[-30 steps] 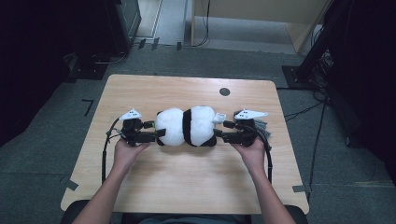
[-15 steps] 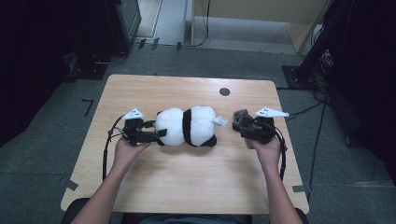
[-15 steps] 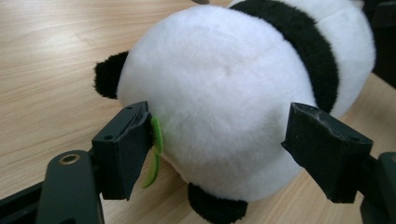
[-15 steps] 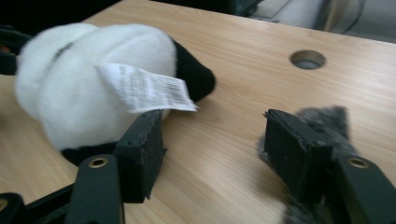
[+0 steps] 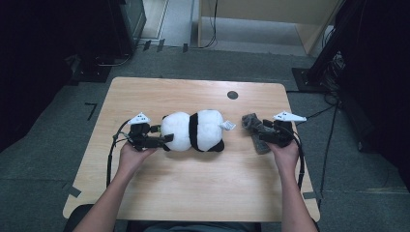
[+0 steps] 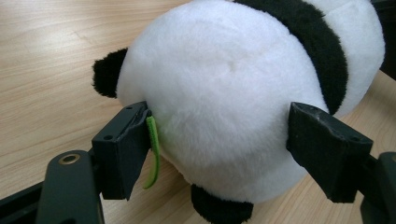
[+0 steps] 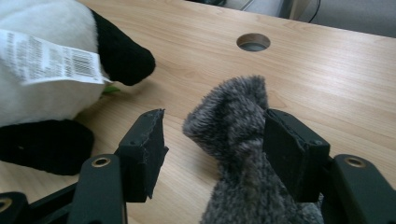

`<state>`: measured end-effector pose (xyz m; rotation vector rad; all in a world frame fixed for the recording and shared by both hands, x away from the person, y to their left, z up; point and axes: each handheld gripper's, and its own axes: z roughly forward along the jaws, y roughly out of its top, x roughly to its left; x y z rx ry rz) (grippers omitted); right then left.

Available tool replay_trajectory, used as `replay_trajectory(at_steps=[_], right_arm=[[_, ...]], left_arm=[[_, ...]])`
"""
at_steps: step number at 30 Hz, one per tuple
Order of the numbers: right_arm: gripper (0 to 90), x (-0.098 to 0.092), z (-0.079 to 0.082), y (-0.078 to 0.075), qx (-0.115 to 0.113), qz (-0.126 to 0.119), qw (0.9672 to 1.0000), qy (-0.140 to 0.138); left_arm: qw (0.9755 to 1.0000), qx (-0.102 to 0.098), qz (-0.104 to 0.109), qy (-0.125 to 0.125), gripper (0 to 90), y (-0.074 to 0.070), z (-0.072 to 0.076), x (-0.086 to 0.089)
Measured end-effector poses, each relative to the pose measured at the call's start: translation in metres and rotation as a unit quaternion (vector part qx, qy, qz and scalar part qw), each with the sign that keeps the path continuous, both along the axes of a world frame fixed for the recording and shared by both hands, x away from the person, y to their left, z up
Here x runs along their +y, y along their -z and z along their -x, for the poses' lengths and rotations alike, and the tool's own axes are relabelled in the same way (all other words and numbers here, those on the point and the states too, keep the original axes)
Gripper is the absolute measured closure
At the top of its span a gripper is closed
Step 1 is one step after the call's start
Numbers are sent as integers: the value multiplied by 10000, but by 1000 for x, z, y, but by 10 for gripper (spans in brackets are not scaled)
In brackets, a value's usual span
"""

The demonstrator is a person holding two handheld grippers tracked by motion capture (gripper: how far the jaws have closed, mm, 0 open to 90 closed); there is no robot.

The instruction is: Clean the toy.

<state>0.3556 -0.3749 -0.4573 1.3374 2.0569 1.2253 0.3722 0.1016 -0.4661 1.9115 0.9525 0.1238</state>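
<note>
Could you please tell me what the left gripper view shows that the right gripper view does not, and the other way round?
The left gripper view looks at the round white end of the toy panda, which sits between that gripper's two black pads, with a green strip beside one pad. The right gripper view has a grey furry piece between its own pads, leaning on one and apart from the other, plus the panda's printed tag and a round hole in the table. Both share the panda and the wooden tabletop.
</note>
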Motion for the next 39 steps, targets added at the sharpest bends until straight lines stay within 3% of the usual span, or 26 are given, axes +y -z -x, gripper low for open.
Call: replay_trajectory(at_steps=[8, 11, 13, 20, 27, 31, 34, 39], right_arm=[[390, -9, -13, 23, 195, 51, 9998, 45], [394, -10, -18, 31, 274, 242, 9993, 79], [418, -10, -20, 35, 282, 402, 9987, 157], [548, -7, -25, 51, 455, 581, 9967, 350], [615, -10, -27, 58, 553, 400, 9969, 387], [619, -15, -27, 65, 488, 110, 9979, 404], [620, -15, -29, 63, 633, -87, 9963, 581], [769, -13, -29, 57, 755, 211, 9951, 608]], left_arm=[[10000, -14, 8, 10, 228, 2, 1, 1], [10000, -28, 18, -5, 228, 2, 1, 0], [10000, -40, 25, -8, 228, 2, 1, 1], [10000, -59, 46, -16, 228, 4, 2, 1], [9999, -100, 31, -19, 227, 4, 2, 0], [9999, -130, -51, -43, 227, 4, 3, 0], [9998, -159, -68, -34, 225, 4, 3, -1], [9998, -206, -45, -37, 204, 6, 3, 0]])
